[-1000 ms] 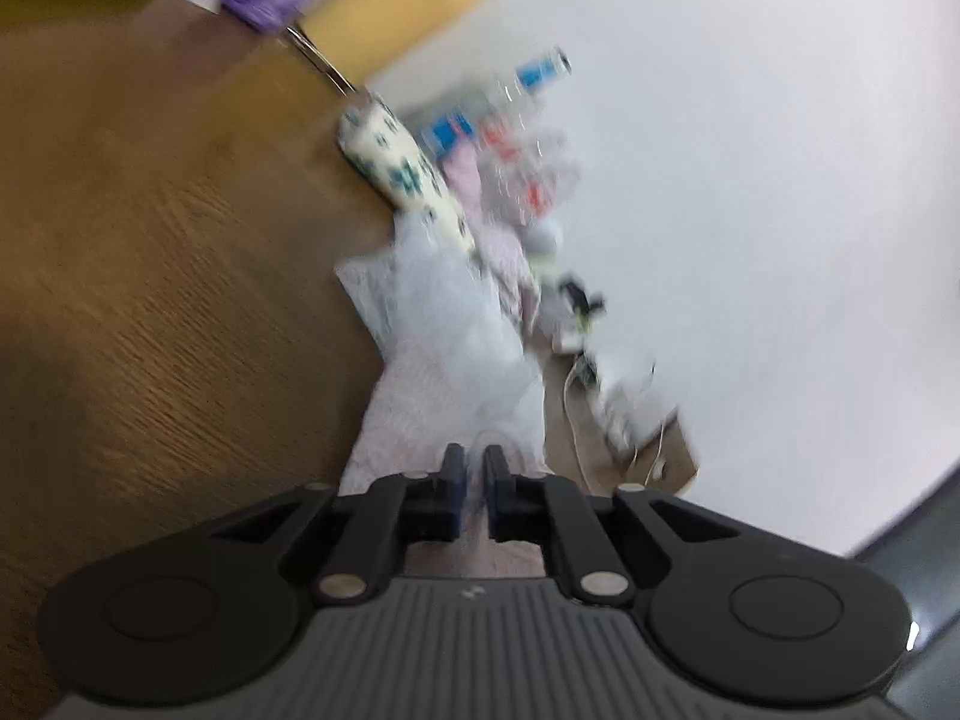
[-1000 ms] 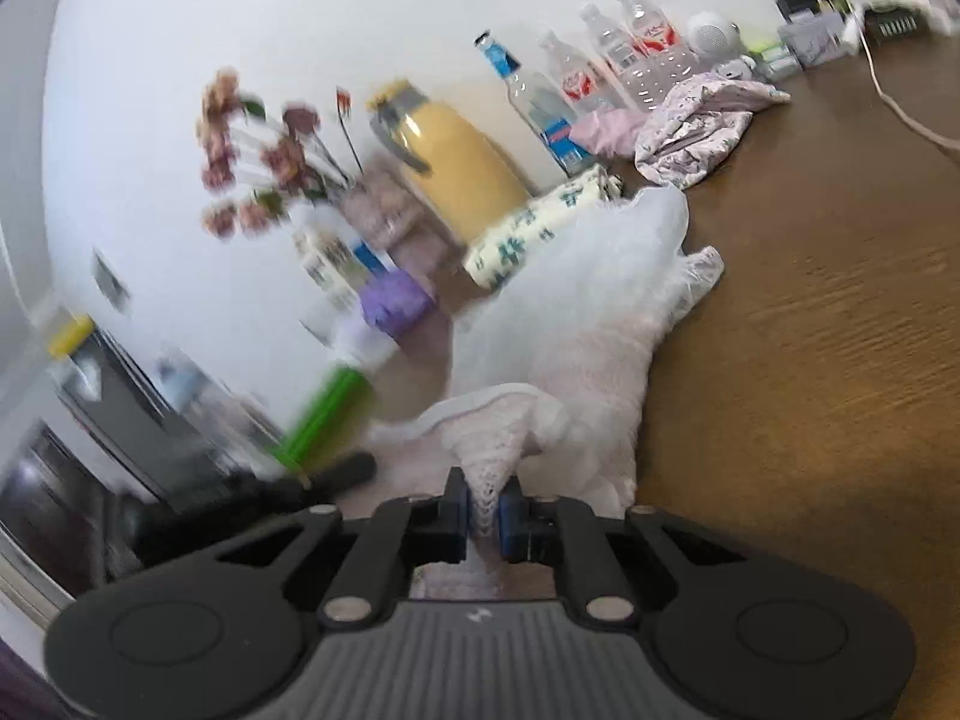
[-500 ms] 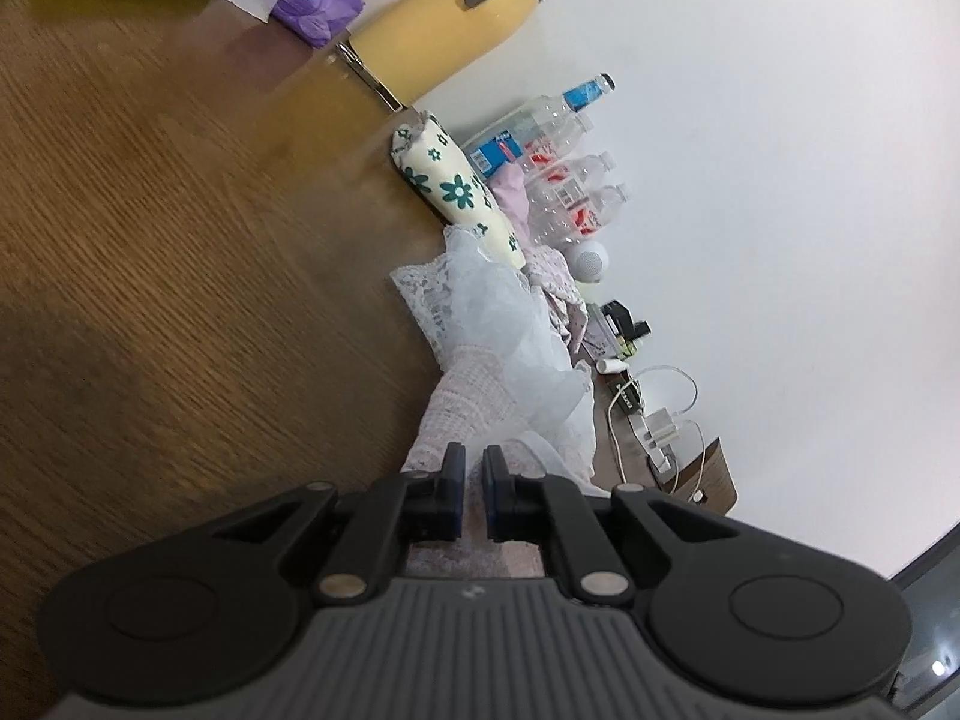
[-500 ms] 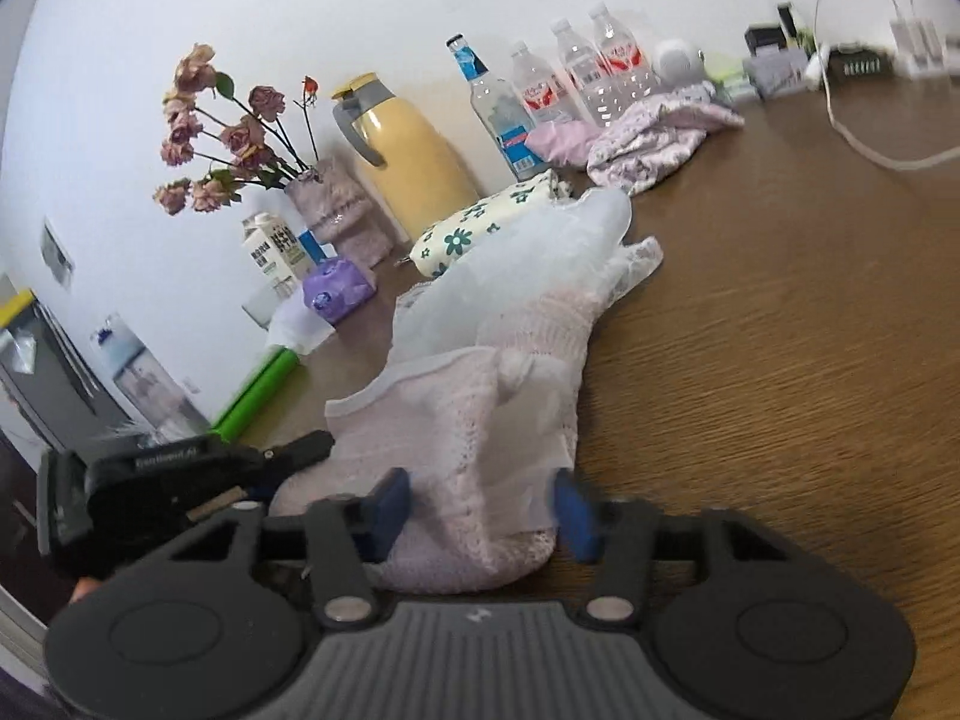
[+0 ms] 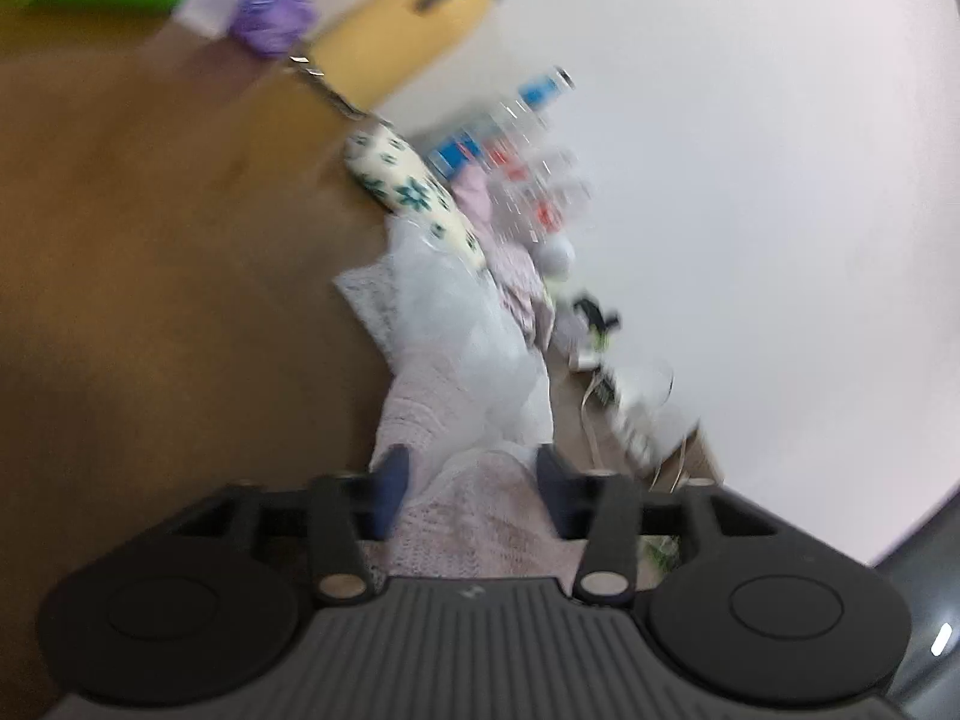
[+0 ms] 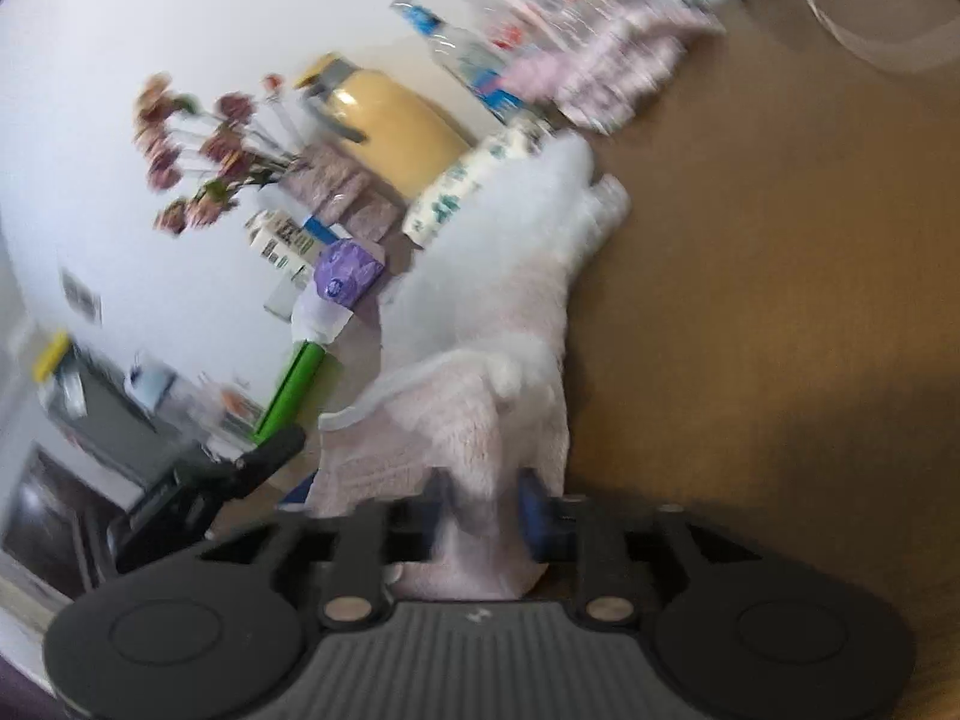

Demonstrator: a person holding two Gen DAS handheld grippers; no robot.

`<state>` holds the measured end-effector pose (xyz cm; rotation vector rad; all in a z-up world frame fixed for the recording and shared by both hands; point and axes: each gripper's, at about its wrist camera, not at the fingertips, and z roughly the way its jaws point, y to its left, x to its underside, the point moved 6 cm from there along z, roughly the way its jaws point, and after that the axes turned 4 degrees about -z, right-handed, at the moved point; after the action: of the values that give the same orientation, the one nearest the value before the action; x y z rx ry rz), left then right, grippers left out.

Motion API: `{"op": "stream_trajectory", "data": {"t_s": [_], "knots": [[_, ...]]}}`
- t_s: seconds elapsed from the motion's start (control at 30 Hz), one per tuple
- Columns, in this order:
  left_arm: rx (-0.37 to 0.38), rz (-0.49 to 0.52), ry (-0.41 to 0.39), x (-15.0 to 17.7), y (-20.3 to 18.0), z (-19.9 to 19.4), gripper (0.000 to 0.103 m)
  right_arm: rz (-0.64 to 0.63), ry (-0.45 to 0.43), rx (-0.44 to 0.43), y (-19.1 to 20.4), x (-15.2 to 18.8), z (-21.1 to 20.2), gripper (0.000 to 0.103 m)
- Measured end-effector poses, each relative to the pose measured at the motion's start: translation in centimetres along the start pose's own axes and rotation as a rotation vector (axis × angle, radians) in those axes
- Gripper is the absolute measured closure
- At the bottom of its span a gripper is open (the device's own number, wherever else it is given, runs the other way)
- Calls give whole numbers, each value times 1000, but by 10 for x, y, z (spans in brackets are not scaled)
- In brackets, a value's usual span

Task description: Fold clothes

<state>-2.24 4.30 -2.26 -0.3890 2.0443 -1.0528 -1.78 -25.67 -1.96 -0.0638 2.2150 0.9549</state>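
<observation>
On the wooden counter (image 6: pixel 780 300), the pink garment (image 6: pixel 480 372) looks light and limp; best gripped at corners. Left gripper (image 5: pixel 474 474) gapes; right gripper (image 6: pixel 480 510) straddles cloth, partly apart.

No text can be read in either view; both are blurred by motion. Ahead of the right gripper and to its left, a white carton (image 6: pixel 287 242) carries dark print and a purple packet (image 6: pixel 347 272) a pale round mark, neither legible. Far ahead of the left gripper, the bottles (image 5: pixel 528 174) show blue and red labels, their lettering smeared.
</observation>
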Motion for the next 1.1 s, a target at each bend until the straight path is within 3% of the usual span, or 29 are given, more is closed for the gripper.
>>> {"op": "stream_trajectory", "data": {"t_s": [0.03,0.07,0.13,0.17,0.23,0.3,0.37,0.47,0.5,0.57,0.6,0.63,0.67,0.8,0.83,0.87,0.9,1.0,1.07,1.1], "knots": [[4,28,29,0,-3,5,55,-10,-20,12,-2,-4,-2,51],[3,52,55,0,-5,10,65,-8,-25,17,-4,-8,0,53],[-17,65,58,0,-5,16,95,2,-13,18,-7,-11,12,85],[-4,54,40,-1,-5,16,96,-2,-7,22,-7,-12,17,96],[25,48,-23,-2,-8,10,98,-29,-10,32,-4,-12,21,97],[-39,47,-83,-3,-5,9,98,-37,5,40,-2,-8,26,97],[-86,19,-72,-3,0,14,98,-45,12,59,-3,-6,29,96],[-131,98,-69,-1,-7,16,97,-144,-2,112,8,-12,18,77],[-139,110,-64,0,-7,17,97,-190,-14,133,14,-16,13,76],[-176,113,-44,2,-6,20,96,-275,-64,165,26,-21,4,80],[-191,107,-32,2,-4,22,96,-314,-87,170,31,-23,3,84],[-201,107,-23,2,-4,25,96,-349,-88,162,36,-23,7,97],[-207,110,-15,2,-4,27,95,-365,-71,154,38,-21,15,97],[-212,133,-2,2,-3,30,91,-378,0,194,34,-10,46,100],[-203,124,-10,0,-2,25,83,-374,5,198,33,-9,47,100],[-192,113,-21,-3,-1,20,67,-369,4,197,34,-10,46,100],[-172,121,-36,-4,-3,11,61,-363,3,195,34,-10,45,97],[-87,320,-18,-4,-17,-22,57,-376,-19,145,37,-13,21,87],[-39,445,26,1,-21,-42,36,-415,-47,56,37,-10,-4,81],[-7,484,60,5,-21,-50,32,-437,-49,9,35,-6,-16,71]]}}
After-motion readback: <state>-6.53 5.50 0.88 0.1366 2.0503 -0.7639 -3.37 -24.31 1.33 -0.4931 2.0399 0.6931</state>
